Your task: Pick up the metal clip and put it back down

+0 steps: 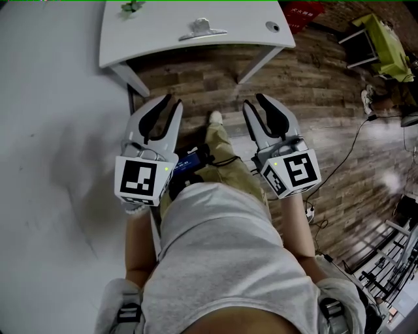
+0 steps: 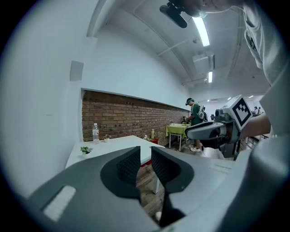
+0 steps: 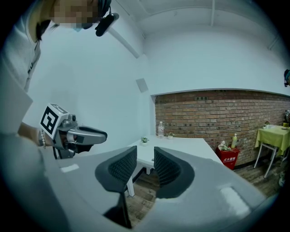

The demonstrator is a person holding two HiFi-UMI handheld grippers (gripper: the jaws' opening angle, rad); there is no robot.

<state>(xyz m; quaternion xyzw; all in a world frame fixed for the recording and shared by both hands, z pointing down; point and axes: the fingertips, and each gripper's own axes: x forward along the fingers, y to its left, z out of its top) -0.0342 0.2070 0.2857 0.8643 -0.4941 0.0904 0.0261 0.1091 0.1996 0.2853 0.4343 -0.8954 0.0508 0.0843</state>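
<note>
The metal clip (image 1: 203, 29) lies on the white table (image 1: 157, 36), near its front edge in the head view. Both grippers hang in the air short of the table, over the wooden floor and close to the person's body. My left gripper (image 1: 171, 102) is open by a narrow gap, nothing between its pads (image 2: 129, 165). My right gripper (image 1: 255, 100) is open a little wider and also empty, its pads (image 3: 165, 165) apart. Each gripper shows in the other's view: the right gripper (image 2: 213, 131) and the left gripper (image 3: 81, 134). I cannot make out the clip in the gripper views.
A small green plant (image 1: 132, 6) and a small round object (image 1: 272, 27) sit on the table; a water bottle (image 3: 160, 129) stands at its far end. A red box (image 1: 302, 14) sits on the floor. A yellow-green table (image 1: 385, 39) is at the right. A cable (image 1: 353, 140) crosses the floor.
</note>
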